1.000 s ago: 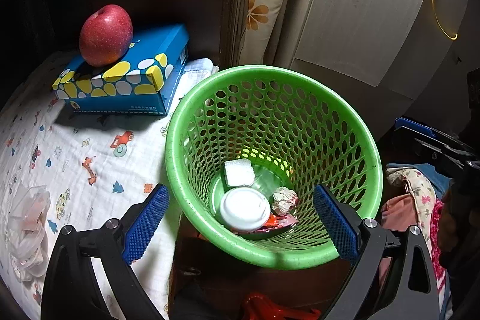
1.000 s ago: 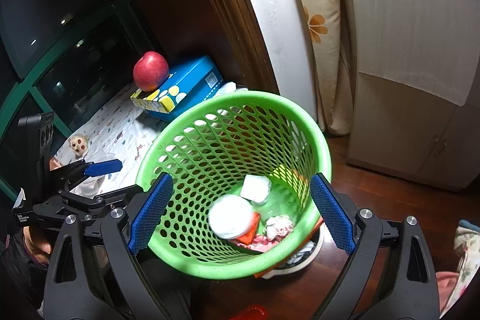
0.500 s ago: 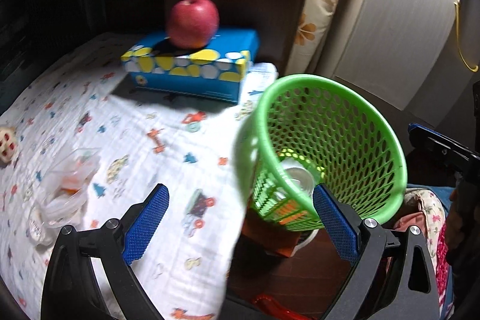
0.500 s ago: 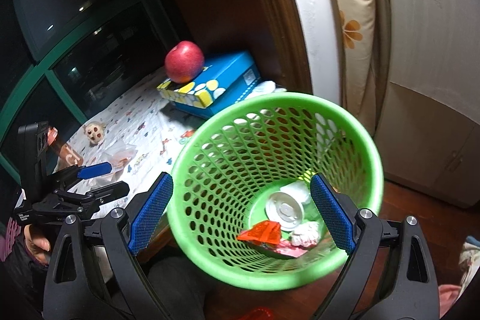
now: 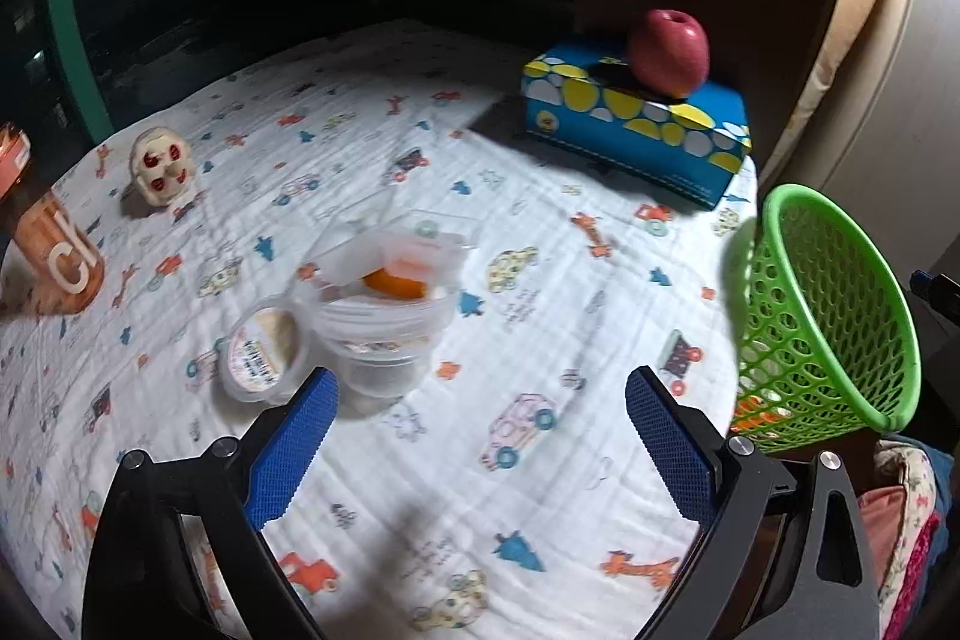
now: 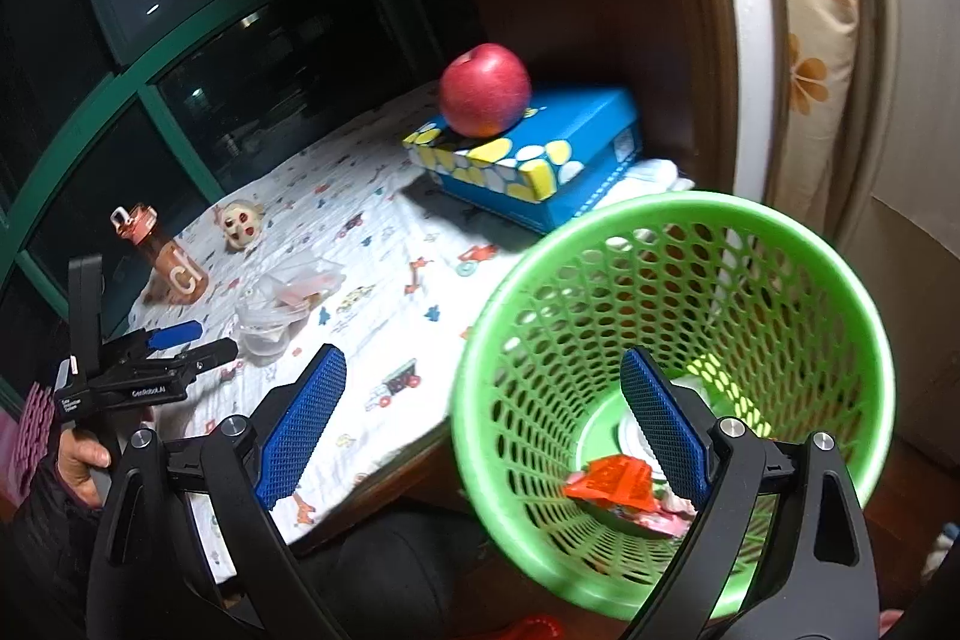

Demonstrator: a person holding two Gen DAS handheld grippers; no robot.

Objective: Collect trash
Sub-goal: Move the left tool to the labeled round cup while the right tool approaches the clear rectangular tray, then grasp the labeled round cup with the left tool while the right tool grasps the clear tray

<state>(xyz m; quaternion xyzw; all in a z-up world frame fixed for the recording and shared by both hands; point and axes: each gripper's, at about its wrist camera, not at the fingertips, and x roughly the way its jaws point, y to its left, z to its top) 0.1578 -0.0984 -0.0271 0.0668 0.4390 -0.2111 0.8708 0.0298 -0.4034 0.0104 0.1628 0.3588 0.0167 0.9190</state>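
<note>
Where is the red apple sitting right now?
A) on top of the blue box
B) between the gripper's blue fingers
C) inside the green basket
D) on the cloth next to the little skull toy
A: the apple rests on the lid of the blue box at the back of the table, apart from the green basket and the skull toy.
</note>
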